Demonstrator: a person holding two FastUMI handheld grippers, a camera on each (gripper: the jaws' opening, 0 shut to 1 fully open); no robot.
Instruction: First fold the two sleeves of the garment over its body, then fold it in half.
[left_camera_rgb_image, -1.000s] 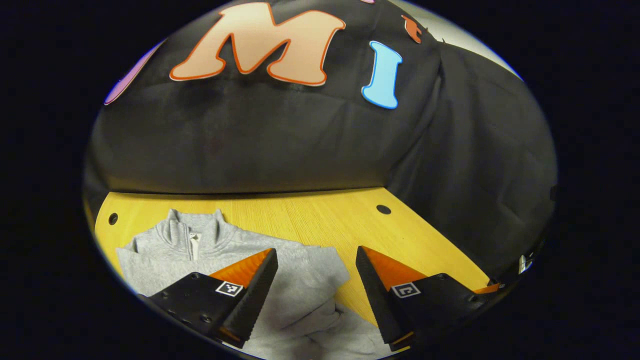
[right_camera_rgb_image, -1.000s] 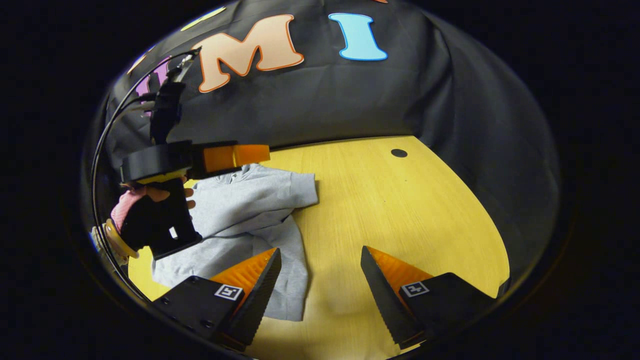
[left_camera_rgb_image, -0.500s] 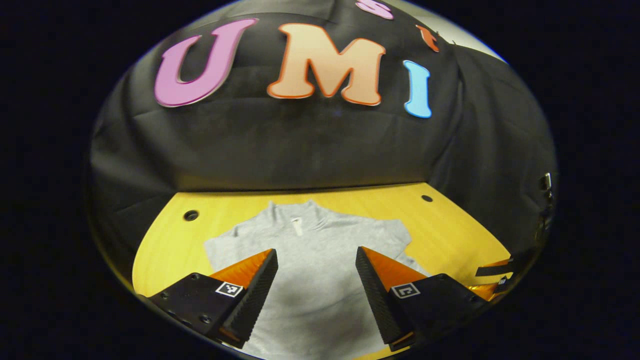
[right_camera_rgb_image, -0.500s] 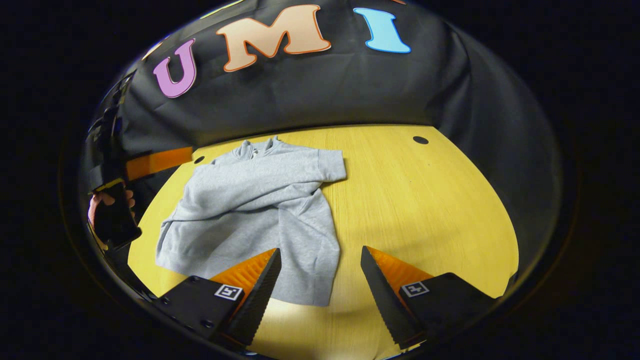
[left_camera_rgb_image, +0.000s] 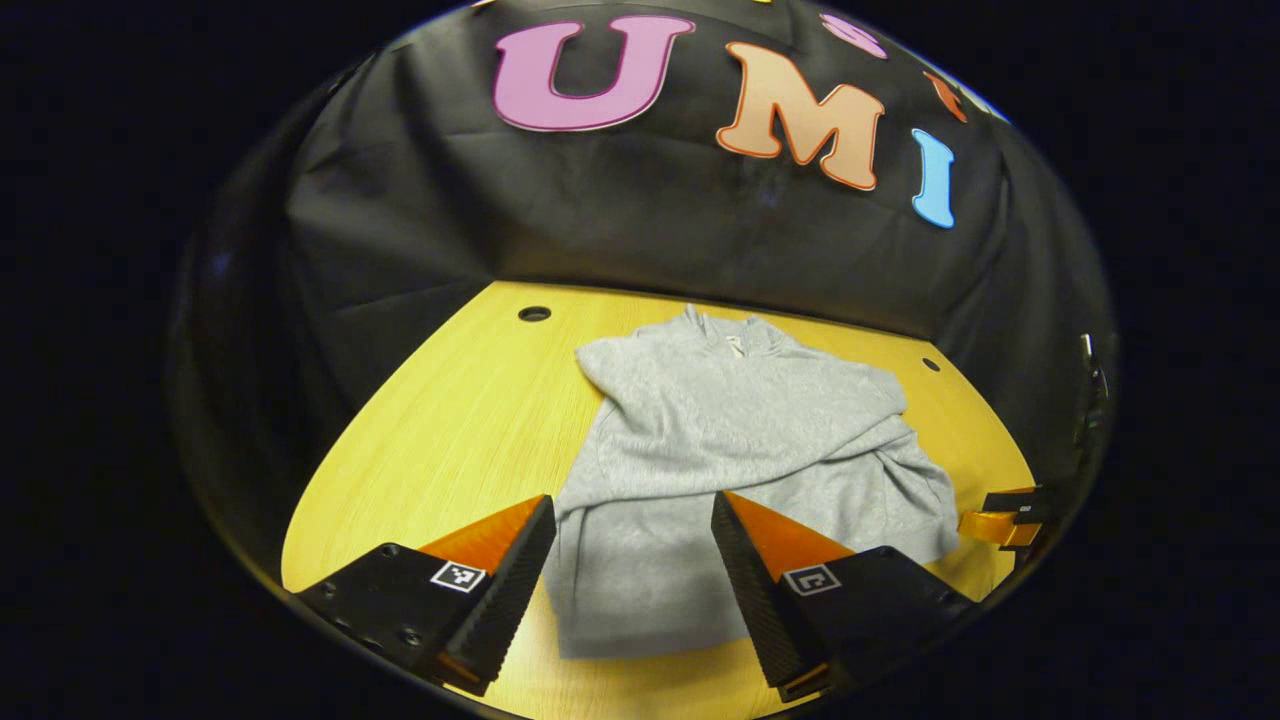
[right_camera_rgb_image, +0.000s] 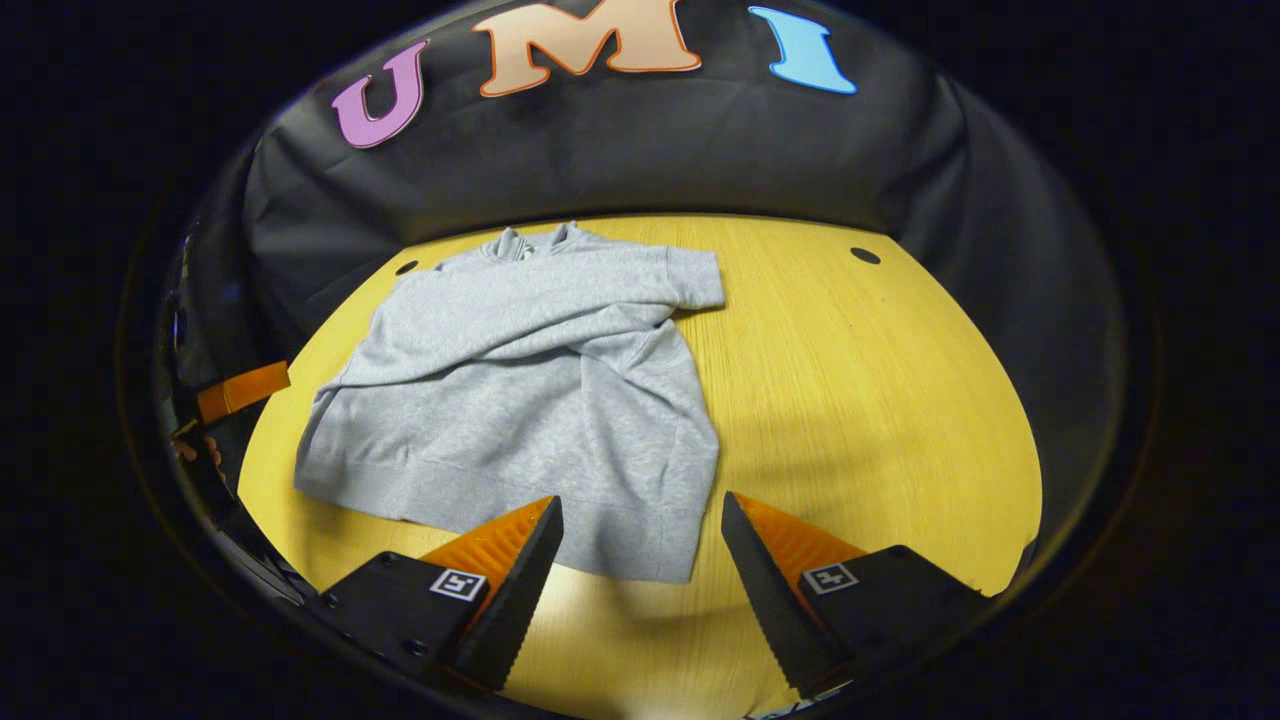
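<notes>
A grey zip-neck sweatshirt (left_camera_rgb_image: 740, 430) lies flat on the yellow wooden table (left_camera_rgb_image: 450, 420), collar toward the back wall. Both sleeves are folded across its body, one cuff (right_camera_rgb_image: 695, 280) poking out at the right shoulder. In the left gripper view my left gripper (left_camera_rgb_image: 632, 500) hangs open above the hem's left part, nothing between its fingers. In the right gripper view my right gripper (right_camera_rgb_image: 641, 500) is open above the hem's right corner of the sweatshirt (right_camera_rgb_image: 530, 400), holding nothing. The other gripper's orange finger (left_camera_rgb_image: 995, 522) shows at the right edge; the left one's (right_camera_rgb_image: 243, 390) at the left edge.
Black cloth walls close the table on the far side and both sides. Small dark holes (left_camera_rgb_image: 534, 313) (right_camera_rgb_image: 865, 255) mark the tabletop's far corners. Bare wood (right_camera_rgb_image: 880, 400) stretches to the right of the garment, and a narrower strip to its left.
Both grippers have drawn back from the garment toward the table's near edge and stayed open. The left one swung away from the collar; the whole sweatshirt now shows.
</notes>
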